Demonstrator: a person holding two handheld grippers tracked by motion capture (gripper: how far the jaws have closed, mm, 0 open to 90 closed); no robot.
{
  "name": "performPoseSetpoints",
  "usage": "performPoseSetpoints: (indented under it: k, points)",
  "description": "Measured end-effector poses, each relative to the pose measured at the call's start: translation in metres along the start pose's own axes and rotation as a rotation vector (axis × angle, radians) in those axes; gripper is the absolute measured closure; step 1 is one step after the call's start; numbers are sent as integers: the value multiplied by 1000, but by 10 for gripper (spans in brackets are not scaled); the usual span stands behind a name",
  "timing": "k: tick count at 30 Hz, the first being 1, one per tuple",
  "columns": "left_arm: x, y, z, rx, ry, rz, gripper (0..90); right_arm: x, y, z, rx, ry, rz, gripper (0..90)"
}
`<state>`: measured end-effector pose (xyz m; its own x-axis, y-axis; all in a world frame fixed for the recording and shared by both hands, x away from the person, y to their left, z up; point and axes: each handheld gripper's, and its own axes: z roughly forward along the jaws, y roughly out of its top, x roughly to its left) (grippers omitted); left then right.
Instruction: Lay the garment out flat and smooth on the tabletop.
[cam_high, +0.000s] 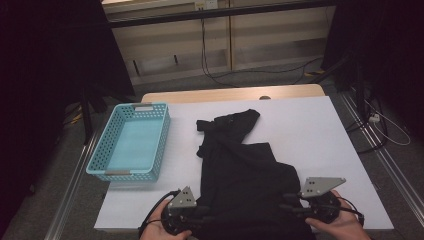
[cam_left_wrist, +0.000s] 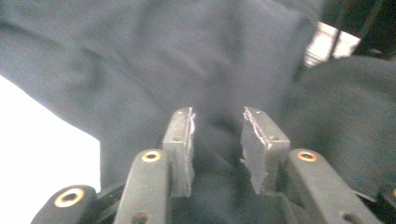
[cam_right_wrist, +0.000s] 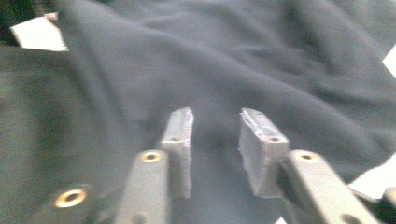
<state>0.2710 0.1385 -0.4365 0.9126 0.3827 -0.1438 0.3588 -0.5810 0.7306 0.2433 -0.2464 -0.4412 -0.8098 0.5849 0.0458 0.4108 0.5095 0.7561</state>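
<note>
Black garment (cam_high: 245, 165) spread in a rumpled heap on the white table cover (cam_high: 310, 130), from mid-table down to the near edge, one narrow end (cam_high: 230, 122) reaching away toward the far side. Near hem hanging at the table's front edge, between the two hands. Left gripper (cam_high: 200, 212) at the cloth's near left corner, held in the left hand (cam_high: 160, 230); jaws parted with a clear gap, dark cloth lying behind and below them in the left gripper view (cam_left_wrist: 217, 135), pads (cam_left_wrist: 180, 140) not pressing on it. Right gripper (cam_high: 295, 202) at the near right corner, held in the right hand (cam_high: 342, 225); jaws likewise apart in the right gripper view (cam_right_wrist: 215, 135), cloth under and beyond them, nothing pinched. Both grippers pointing inward toward each other across the hem. Light blue basket (cam_high: 102, 150) with perforated walls to the left of the garment, well apart from it, on the table's left edge. Bare wood strip (cam_high: 225, 94) at the far end of the table. Cables (cam_high: 210, 65) on the grey floor beyond.
</note>
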Motion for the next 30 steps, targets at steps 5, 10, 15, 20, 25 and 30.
performPoseSetpoints:
  k: [5, 10, 15, 20, 25, 30]
  points:
    - [24, 14, 14, -7, 61, 5, 632, -22, -4, -9, 7, -148, 99, 756]
    - [36, 26, 32, 10, 78, -3, 562, -33, -8, -16, -9, -209, 133, 753]
    - [38, 22, 45, 86, 160, 36, 774, -45, -7, -14, -23, -267, 172, 649]
    - [40, 18, 34, 80, 147, 14, 879, -51, -5, -8, -29, -239, 180, 631]
    - [47, 7, 10, 45, 170, -38, 879, -56, -4, 6, 19, -199, 189, 696]
    - [50, -4, -5, 27, 201, -87, 878, -56, -6, 9, 54, -186, 184, 862]
